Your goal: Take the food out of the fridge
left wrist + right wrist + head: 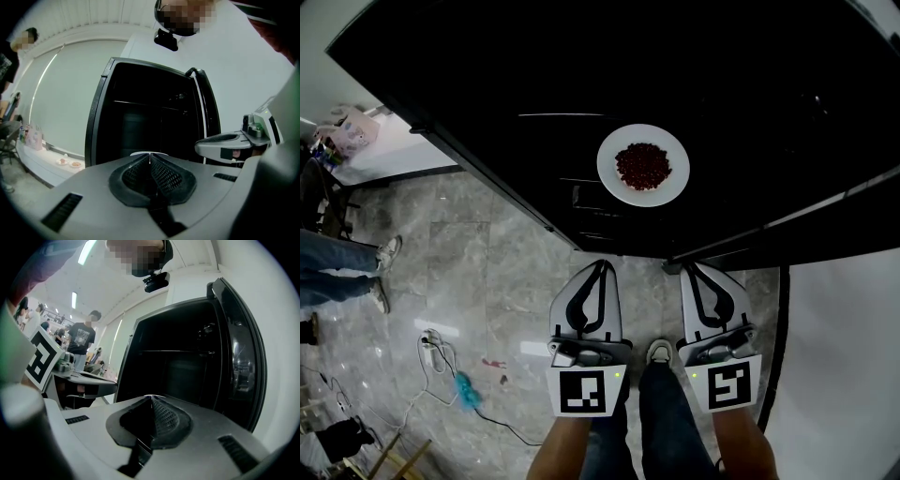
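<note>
Before the open fridge (487, 84), you hold the left gripper (600, 268) and right gripper (690, 270) level and side by side. The fingers (165, 175) of both are pressed together and empty, apparently poised to reach in. The plate (609, 159) of red beans (642, 165) sits inside, ahead of the fingers, between the two and clear of both.

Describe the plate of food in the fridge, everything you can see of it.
The plate is round, white and smooth, perhaps ceramic. A low mound of small dark red-brown pieces is heaped at its middle, leaving a wide bare rim; they are too small to identify. It lies flat on a dark surface inside the open black fridge. Nothing but that surface touches it.
</note>
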Demonstrator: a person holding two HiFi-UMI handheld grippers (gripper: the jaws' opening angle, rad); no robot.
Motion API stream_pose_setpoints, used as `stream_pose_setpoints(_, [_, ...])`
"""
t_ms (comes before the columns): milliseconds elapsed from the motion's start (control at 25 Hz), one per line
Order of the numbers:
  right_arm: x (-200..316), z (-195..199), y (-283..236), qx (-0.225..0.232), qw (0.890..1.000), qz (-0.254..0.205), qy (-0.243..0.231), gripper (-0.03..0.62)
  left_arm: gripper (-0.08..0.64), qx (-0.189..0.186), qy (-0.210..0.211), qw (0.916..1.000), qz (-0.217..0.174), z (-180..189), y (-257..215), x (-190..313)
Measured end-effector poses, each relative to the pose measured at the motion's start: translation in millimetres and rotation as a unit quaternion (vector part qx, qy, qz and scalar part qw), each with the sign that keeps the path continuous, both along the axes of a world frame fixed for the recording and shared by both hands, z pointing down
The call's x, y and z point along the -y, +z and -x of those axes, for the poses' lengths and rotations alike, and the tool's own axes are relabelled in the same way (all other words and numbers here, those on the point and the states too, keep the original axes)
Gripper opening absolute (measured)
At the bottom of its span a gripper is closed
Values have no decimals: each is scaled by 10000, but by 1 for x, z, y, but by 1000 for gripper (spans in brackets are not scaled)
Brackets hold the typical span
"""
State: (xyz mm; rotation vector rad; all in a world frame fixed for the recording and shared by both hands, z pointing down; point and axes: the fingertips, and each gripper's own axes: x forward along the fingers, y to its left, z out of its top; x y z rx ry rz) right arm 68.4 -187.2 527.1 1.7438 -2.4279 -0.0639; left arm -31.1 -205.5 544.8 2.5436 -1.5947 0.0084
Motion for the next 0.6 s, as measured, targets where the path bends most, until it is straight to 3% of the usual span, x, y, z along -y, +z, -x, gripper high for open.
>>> stream_pose_setpoints(320, [-2, -2, 4, 47, 10000, 45, -2, 21, 26, -530, 522, 9963, 436, -16, 15, 17])
stream_pose_setpoints(480, [-1, -2, 4, 31, 10000, 69, -15, 21, 89, -1018, 611, 9900, 759, -22, 21, 28])
stream_pose_setpoints(600, [-1, -2, 4, 31, 10000, 70, -29, 22, 98, -1590, 625, 9800, 1025, -24, 25, 36])
